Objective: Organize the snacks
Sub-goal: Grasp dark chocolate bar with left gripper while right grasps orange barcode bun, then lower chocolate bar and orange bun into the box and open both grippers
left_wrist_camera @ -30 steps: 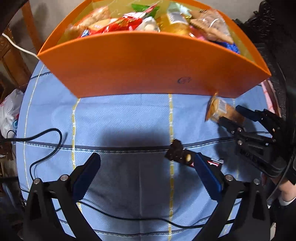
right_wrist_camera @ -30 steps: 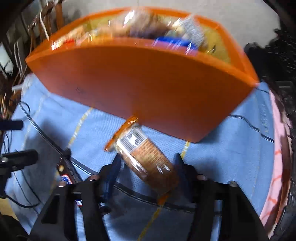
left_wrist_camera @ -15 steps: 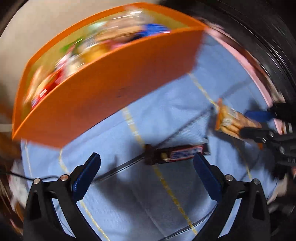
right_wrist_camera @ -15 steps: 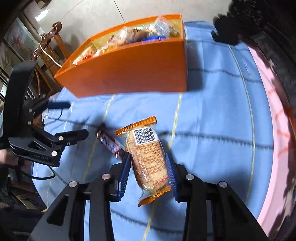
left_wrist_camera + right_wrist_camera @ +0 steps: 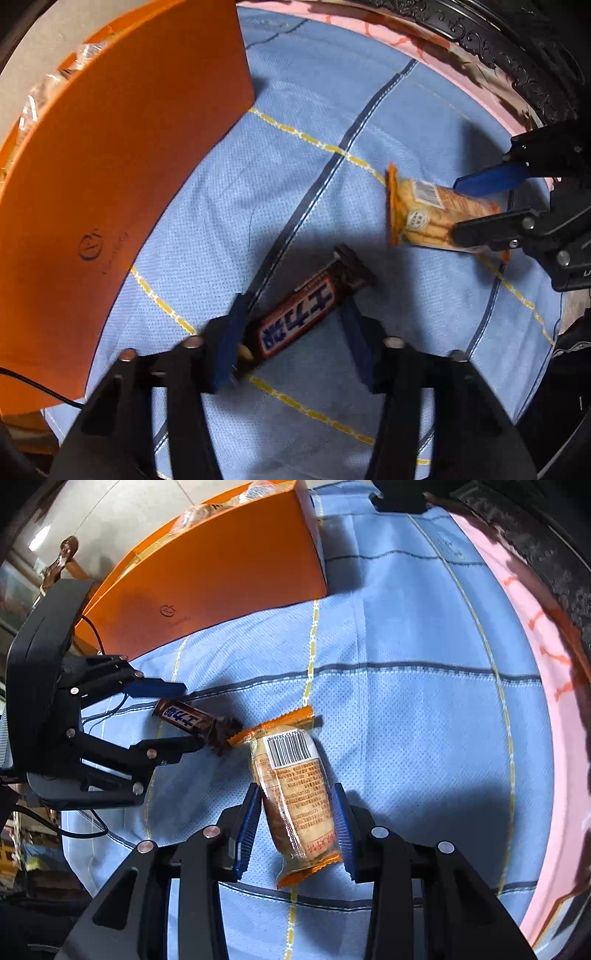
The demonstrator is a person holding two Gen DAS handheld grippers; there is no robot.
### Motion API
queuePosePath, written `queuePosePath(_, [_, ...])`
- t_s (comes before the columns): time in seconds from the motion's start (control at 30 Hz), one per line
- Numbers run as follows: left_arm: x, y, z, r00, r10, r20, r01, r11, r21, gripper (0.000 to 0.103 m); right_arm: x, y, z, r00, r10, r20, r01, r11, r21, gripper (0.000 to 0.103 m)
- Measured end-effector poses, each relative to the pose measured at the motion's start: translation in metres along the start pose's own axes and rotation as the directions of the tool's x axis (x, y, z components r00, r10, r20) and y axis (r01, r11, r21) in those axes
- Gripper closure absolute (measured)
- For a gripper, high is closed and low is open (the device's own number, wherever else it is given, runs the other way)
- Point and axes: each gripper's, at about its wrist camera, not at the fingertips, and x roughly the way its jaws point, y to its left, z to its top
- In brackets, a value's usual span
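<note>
A brown chocolate bar (image 5: 299, 321) lies on the blue cloth between the fingers of my left gripper (image 5: 291, 328); the jaws are around it with a gap on the right side. It also shows in the right wrist view (image 5: 192, 720). My right gripper (image 5: 295, 812) straddles an orange-ended cookie packet (image 5: 295, 794), with the jaws slightly apart from its sides. The packet also shows in the left wrist view (image 5: 424, 218). The orange snack box (image 5: 122, 177) stands to the left, holding several snacks.
The blue checked cloth (image 5: 406, 720) covers the table, with a pink edge (image 5: 535, 664) and a dark carved rim (image 5: 498, 48) at the right. A black cable (image 5: 92, 709) runs under the left gripper. A wooden chair (image 5: 62, 561) stands behind the box.
The left gripper swung right, dropped to the chocolate bar and narrowed around it. The right gripper lowered the cookie packet onto the cloth and its jaws loosened.
</note>
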Motion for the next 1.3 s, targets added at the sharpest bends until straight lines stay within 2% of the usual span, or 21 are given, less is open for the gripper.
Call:
queuePosePath(0.03, [0.002,0.001,-0.001,1.0,-0.002,-0.009,0.002,1.0,0.009,0.068,0.0,0.001,-0.001,1.0,-0.006,0.003,0.006,1.0,0.001,0.063])
queuePosePath(0.1, [0.0,0.005,-0.003,1.0,-0.031,-0.006,0.031,1.0,0.007,0.085,0.001,0.003,-0.001,1.0,-0.011,0.0,0.011,1.0,-0.008,0.062])
queuePosePath(0.23, [-0.002,0.011,-0.009,0.999,-0.042,-0.005,0.042,0.999,-0.018,0.086,0.009,0.015,-0.001,0.997,-0.075,-0.007,0.075,0.996,-0.056,0.062])
queuePosePath(0.37, [-0.009,0.035,-0.023,0.997,-0.08,0.02,0.083,0.985,-0.151,0.086,0.022,0.031,0.002,0.985,-0.172,-0.027,0.168,0.98,-0.111,0.066])
queuePosePath(0.43, [-0.021,0.054,-0.032,0.989,-0.131,0.07,0.144,0.957,-0.252,0.086,0.012,0.036,0.004,0.99,-0.143,0.003,0.142,0.986,-0.083,0.067])
queuePosePath(0.5, [-0.03,0.066,-0.041,0.986,-0.137,0.097,0.161,0.939,-0.304,0.086,-0.002,0.039,0.008,0.993,-0.112,0.046,0.114,0.992,-0.056,0.067])
queuePosePath(0.6, [-0.059,0.083,-0.058,0.98,-0.122,0.155,0.172,0.913,-0.369,0.086,-0.021,0.045,0.016,0.994,-0.067,0.083,0.071,0.997,-0.042,0.067])
queuePosePath(0.7, [-0.098,0.091,-0.067,0.972,-0.077,0.222,0.16,0.908,-0.386,0.086,-0.045,0.062,0.034,0.988,-0.034,0.151,0.046,0.996,-0.077,0.067])
queuePosePath(0.8, [-0.131,0.097,-0.072,0.959,-0.017,0.282,0.134,0.906,-0.402,0.086,-0.067,0.083,0.061,0.975,0.001,0.221,0.026,0.992,-0.123,0.067])
queuePosePath(0.93, [-0.173,0.125,-0.073,0.937,0.07,0.341,0.103,0.881,-0.462,0.086,-0.089,0.11,0.107,0.952,0.034,0.303,0.021,0.984,-0.174,0.067])
queuePosePath(1.07, [-0.184,0.156,-0.06,0.929,0.139,0.343,0.076,0.835,-0.545,0.086,-0.087,0.115,0.145,0.942,0.029,0.336,0.041,0.979,-0.198,0.067])
queuePosePath(1.2, [-0.169,0.191,-0.041,0.941,0.189,0.281,0.034,0.773,-0.634,0.085,-0.069,0.116,0.183,0.941,-0.008,0.338,0.073,0.981,-0.179,0.065])
queuePosePath(1.23, [-0.163,0.202,-0.036,0.944,0.204,0.259,0.022,0.745,-0.667,0.085,-0.063,0.115,0.194,0.94,-0.023,0.339,0.084,0.983,-0.166,0.065])
queuePosePath(1.27, [-0.158,0.212,-0.033,0.945,0.227,0.235,0.002,0.715,-0.699,0.079,-0.058,0.116,0.202,0.938,-0.035,0.346,0.095,0.983,-0.156,0.055])
queuePosePath(1.3, [-0.156,0.214,-0.029,0.945,0.249,0.21,-0.023,0.693,-0.72,0.053,-0.053,0.114,0.208,0.938,-0.045,0.345,0.102,0.984,-0.147,0.036])
